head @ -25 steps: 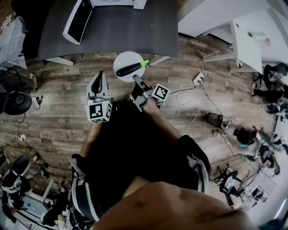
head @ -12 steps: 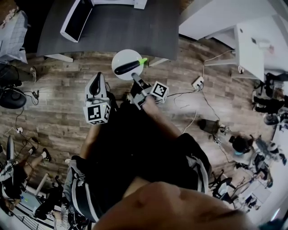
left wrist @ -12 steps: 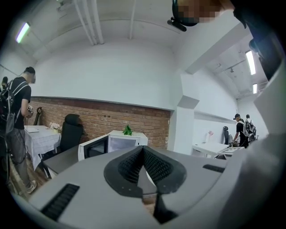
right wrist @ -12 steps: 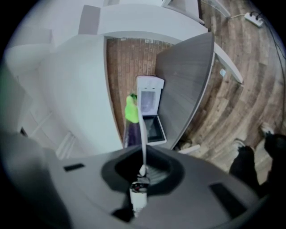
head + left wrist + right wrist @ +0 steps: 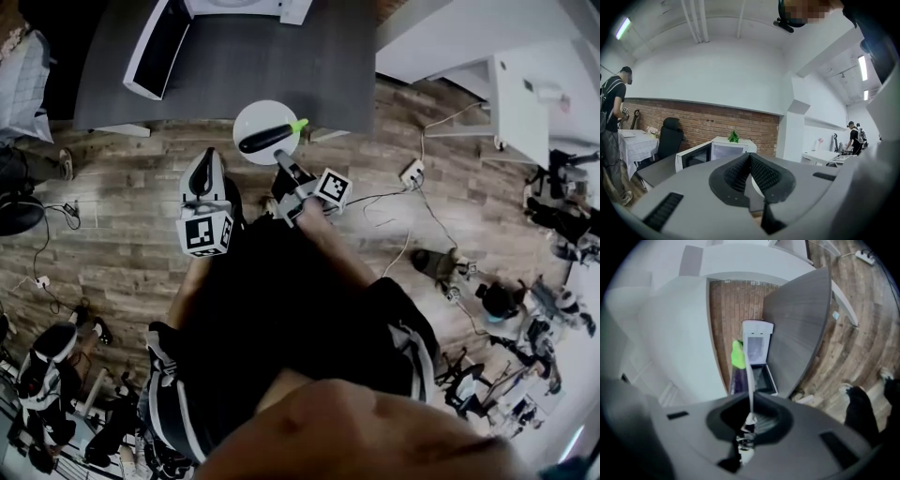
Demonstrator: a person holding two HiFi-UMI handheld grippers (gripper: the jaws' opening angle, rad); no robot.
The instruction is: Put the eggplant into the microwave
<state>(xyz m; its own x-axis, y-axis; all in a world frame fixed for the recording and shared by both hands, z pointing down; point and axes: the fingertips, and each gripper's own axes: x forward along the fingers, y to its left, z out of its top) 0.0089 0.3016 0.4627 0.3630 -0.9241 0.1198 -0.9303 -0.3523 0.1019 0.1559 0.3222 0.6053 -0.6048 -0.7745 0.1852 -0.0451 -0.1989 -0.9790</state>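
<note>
Right jaws: clamped on the near rim of a white plate [image 5: 255, 120], so the right gripper [image 5: 281, 164] carries it like a tray.
Left jaws: pressed together with nothing between them; the left gripper [image 5: 203, 173] hangs beside the plate, apart from it.
Eggplant: the eggplant [image 5: 265, 140] lies loose across the plate, green stem towards the right, roughly over the near edge of the grey table [image 5: 281, 66], though its height above it is hard to judge.
Microwave: the microwave [image 5: 234, 5] sits at the far left corner of the tabletop, door swung open.
Handling: I'd guess firm, smooth-skinned and rounded, so it's apt to roll or slide if the plate tips.
Grip: across the thick middle of the dark body rather than the stem, or keep the plate level and carry both.
</note>
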